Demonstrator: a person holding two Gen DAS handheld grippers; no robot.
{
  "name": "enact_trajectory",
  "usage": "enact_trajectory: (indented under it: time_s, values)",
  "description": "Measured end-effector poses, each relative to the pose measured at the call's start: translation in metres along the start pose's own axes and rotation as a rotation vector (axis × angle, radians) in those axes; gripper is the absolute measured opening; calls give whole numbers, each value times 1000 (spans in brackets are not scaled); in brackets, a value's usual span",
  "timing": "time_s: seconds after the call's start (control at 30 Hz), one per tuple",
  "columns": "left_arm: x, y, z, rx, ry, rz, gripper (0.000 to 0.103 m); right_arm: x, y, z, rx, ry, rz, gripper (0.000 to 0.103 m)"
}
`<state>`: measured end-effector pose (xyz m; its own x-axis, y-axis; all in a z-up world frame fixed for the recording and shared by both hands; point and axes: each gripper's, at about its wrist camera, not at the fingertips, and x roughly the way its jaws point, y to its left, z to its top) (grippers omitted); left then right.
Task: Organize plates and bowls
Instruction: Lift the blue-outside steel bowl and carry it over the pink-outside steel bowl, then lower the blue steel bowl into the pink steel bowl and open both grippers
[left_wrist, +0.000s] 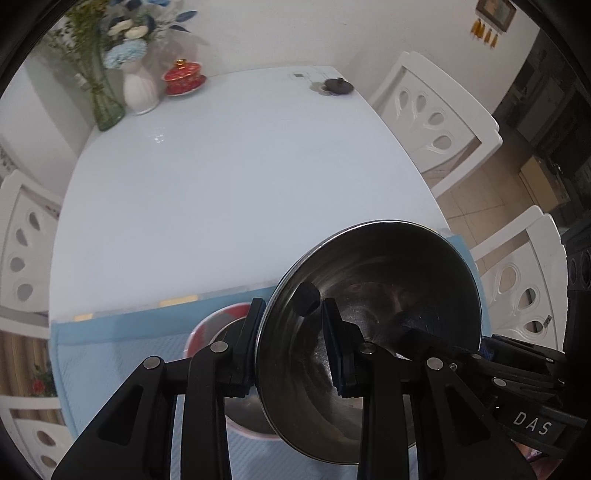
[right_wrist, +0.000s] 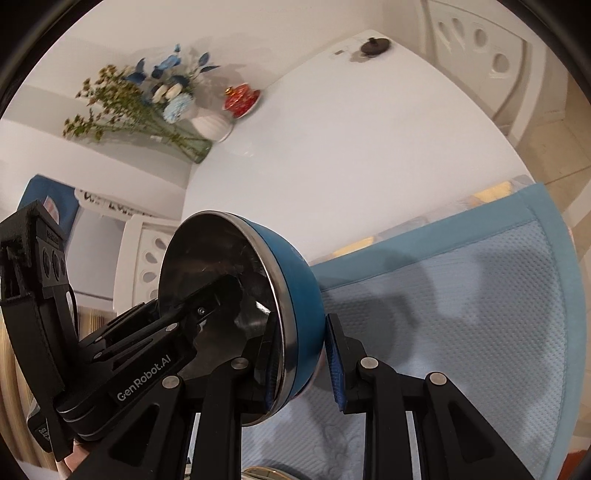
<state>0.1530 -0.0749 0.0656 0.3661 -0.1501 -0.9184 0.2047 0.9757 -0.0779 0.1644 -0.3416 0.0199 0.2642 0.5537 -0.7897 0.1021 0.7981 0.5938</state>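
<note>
A steel bowl with a blue outside (left_wrist: 373, 314) (right_wrist: 291, 288) is held tilted on its side above the blue mat (left_wrist: 110, 354) (right_wrist: 461, 295). My left gripper (left_wrist: 291, 343) is shut on its rim, one finger outside and one inside. My right gripper (right_wrist: 301, 354) also spans the same bowl's rim, its right pad slightly off the blue wall. Below, in the left wrist view, another steel bowl sits inside a red-and-white bowl (left_wrist: 221, 325), partly hidden by my fingers.
The white table (left_wrist: 221, 177) (right_wrist: 351, 147) carries vases of flowers (left_wrist: 125, 74) (right_wrist: 177, 122), a red lidded cup (left_wrist: 183, 77) (right_wrist: 242, 98) and a small dark lid (left_wrist: 337, 85) (right_wrist: 375, 46) at the far end. White chairs (left_wrist: 436, 118) stand around it.
</note>
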Motion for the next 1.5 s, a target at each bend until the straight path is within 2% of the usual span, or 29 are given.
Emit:
enact_trajectory:
  time_s: [0.3, 0.73, 0.97, 1.27, 1.5]
  values:
    - [-12, 28, -15, -29, -3, 45, 27, 16, 34, -7, -37, 41, 31, 24]
    - [-6, 59, -37, -93, 22, -1, 27, 41, 52, -8, -68, 102, 18, 24]
    - [11, 71, -45, -130, 57, -26, 27, 58, 56, -9, -87, 132, -26, 24]
    - [28, 62, -51, -77, 78, 40, 27, 83, 55, -8, -121, 179, -128, 24]
    - [35, 60, -52, -64, 86, 53, 27, 93, 49, -5, -103, 192, -127, 24]
